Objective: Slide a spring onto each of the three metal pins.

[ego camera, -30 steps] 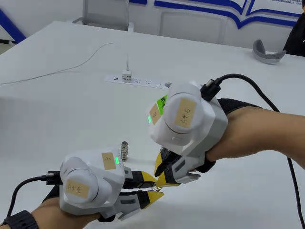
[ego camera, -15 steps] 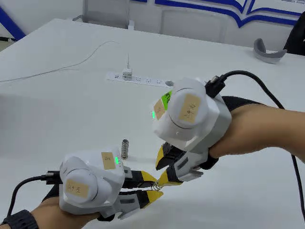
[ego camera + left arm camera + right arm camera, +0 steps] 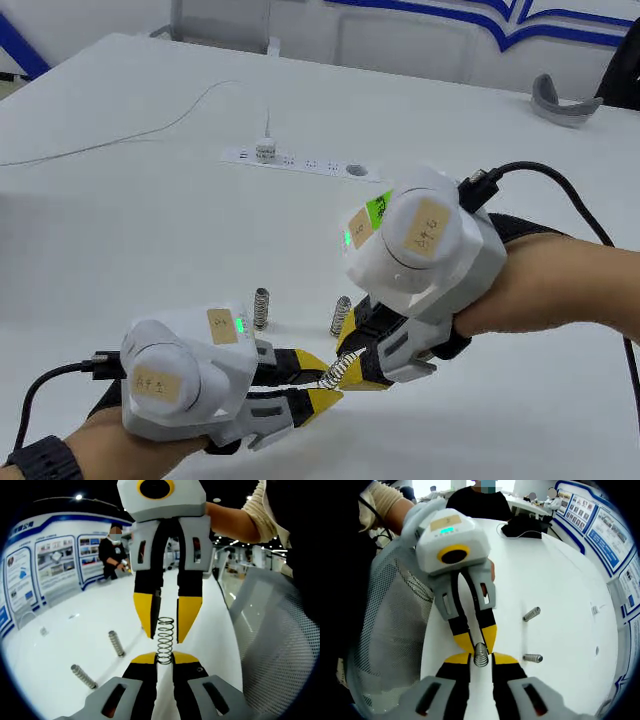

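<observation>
Yellow-tipped hand-held grippers: L (image 3: 166, 658) pinches 1 spring (image 3: 165, 635), R (image 3: 481, 656) spread; 2 springs (image 3: 261, 308) (image 3: 341, 315) standing.

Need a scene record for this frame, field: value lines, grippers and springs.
loose spring: between both grippers' jaw tips
left gripper: tips at one end of it; grip unclear
right gripper: tips flank it; grip unclear
standing springs: two, upright on the table, apart
power strip: farther back, cable plugged in
</observation>
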Available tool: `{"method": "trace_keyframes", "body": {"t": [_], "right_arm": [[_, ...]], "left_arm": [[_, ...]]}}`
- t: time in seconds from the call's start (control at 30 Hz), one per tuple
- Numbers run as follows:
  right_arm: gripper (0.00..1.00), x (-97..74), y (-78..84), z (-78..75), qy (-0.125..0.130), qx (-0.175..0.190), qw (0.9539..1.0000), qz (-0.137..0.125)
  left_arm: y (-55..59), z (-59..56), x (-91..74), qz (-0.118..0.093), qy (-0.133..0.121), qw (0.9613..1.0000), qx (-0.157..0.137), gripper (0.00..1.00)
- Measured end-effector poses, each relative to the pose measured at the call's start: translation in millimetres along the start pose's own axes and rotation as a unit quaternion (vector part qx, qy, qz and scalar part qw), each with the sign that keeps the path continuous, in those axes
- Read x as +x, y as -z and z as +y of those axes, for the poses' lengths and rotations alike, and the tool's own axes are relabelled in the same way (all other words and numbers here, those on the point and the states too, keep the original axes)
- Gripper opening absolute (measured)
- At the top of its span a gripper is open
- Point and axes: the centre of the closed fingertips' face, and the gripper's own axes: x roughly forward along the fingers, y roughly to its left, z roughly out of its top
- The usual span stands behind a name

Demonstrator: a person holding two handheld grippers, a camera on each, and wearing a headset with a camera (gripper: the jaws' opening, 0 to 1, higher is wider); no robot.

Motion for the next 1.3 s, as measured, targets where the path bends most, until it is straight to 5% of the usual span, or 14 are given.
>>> {"method": "trace_keyframes", "body": {"t": [0.8, 1.3], "right_arm": [[0.13, 0.7, -3.2, -1.9, -0.006, 0.009, 0.9999, -0.005], [0.13, -5.5, 1.0, -9.6, 0.006, 0.014, 0.9999, 0.0]], "left_arm": [[-10.2, 2.0, 0.7, -0.025, -0.009, 0.9996, -0.006, 0.11], [7.4, 9.6, -11.0, -0.01, -0.028, 0.9992, -0.027, 0.31]]}}
